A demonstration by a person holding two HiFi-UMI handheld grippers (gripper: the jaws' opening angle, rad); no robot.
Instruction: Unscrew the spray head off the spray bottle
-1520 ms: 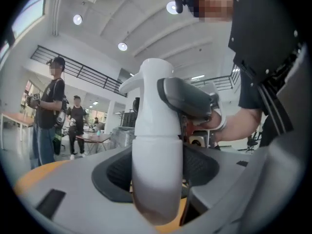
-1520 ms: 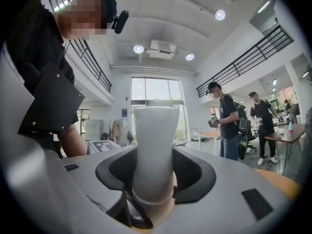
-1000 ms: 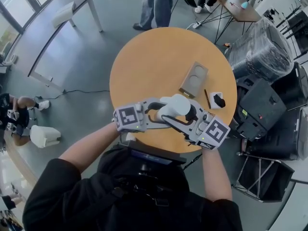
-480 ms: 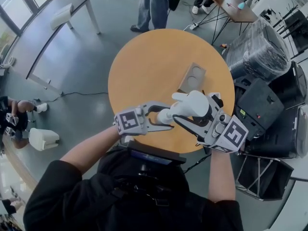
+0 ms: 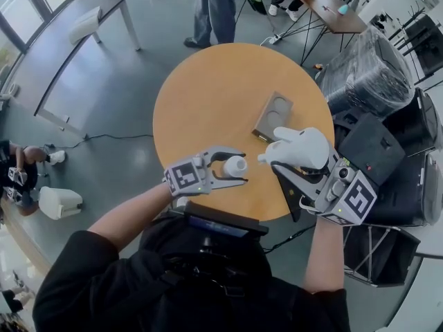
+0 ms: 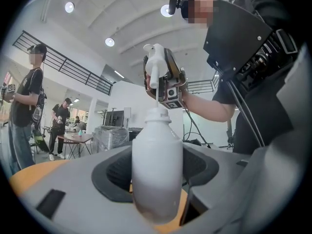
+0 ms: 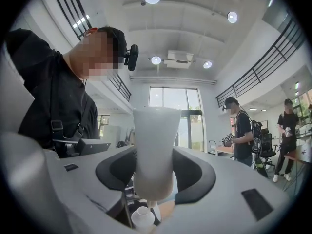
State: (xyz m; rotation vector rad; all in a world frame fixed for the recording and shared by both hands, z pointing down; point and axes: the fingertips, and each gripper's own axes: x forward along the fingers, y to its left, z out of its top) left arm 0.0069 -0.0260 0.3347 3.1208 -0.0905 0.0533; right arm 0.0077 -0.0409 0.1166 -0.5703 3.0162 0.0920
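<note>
A white spray bottle stands upright over the near part of the round orange table, its neck bare. My left gripper is shut on the bottle's body, with a jaw on each side. The white spray head is off the bottle, held up and to the right by my right gripper, which is shut on it. In the right gripper view the spray head fills the gap between the jaws, and the bottle's open neck shows below. The left gripper view shows the spray head above the bottle.
A grey tray with round recesses lies on the table beyond the bottle. Black cases and wrapped equipment crowd the floor to the right. People stand past the table's far edge, near a small table.
My right gripper has risen and moved right with the spray head, lifting it clear of the bottle. The bottle's neck now stands bare. The left gripper has kept still.
</note>
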